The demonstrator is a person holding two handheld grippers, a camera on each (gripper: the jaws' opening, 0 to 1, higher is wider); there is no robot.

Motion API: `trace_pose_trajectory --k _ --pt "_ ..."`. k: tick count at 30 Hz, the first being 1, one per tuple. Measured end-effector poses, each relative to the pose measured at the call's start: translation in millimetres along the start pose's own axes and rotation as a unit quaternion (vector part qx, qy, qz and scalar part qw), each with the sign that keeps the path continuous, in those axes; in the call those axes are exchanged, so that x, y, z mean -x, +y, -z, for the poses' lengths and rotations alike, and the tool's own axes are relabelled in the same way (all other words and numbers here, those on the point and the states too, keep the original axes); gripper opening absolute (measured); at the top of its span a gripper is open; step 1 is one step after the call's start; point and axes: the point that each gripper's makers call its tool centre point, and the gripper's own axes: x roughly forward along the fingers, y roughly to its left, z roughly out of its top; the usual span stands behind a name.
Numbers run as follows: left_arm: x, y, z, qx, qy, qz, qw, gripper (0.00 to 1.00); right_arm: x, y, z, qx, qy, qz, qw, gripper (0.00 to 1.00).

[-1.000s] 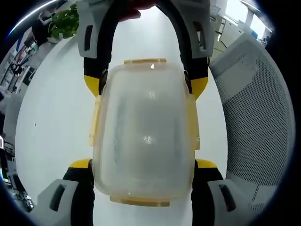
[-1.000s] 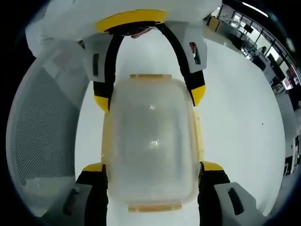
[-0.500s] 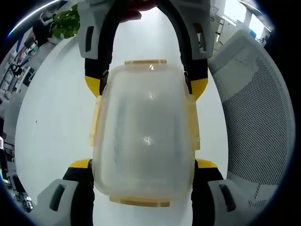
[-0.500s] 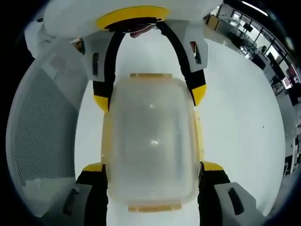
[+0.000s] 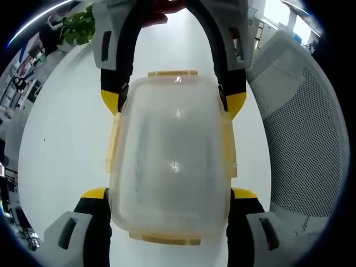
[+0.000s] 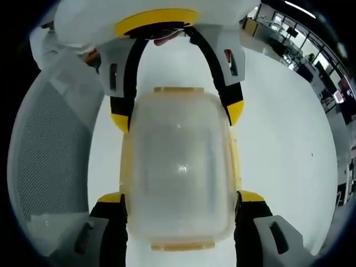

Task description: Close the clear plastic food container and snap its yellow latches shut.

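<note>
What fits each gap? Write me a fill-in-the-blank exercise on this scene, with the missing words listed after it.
1. The left gripper and the right gripper each clamp one end of the clear plastic food container, whose latches are ____.
2. Under the container lies a plain ____ table.
3. The pale chair beside the table has a back of ____.
4. The leafy plant is ____.

Missing words: yellow; white; mesh; green.

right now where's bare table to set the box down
Bare white table lies open between the container and the plant. In the right gripper view it spreads toward the far desks. The mesh chair crowds the other side; both grippers flank the container.
</note>
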Motion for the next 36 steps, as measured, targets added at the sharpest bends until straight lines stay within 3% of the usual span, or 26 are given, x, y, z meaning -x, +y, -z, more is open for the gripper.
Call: trace_pose_trajectory --k 26,36 --pt "9.5 5.8 27.1 0.013 0.002 -0.003 0.9999 0.87 -10.7 -4.6 -26.0 0.012 0.003 -0.005 0.9999 0.80" --pt "8.8 7.1 28.8 0.015 0.004 0.001 0.9999 0.88 -11.3 -5.3 -28.1 0.012 -0.004 -0.002 0.9999 0.80"
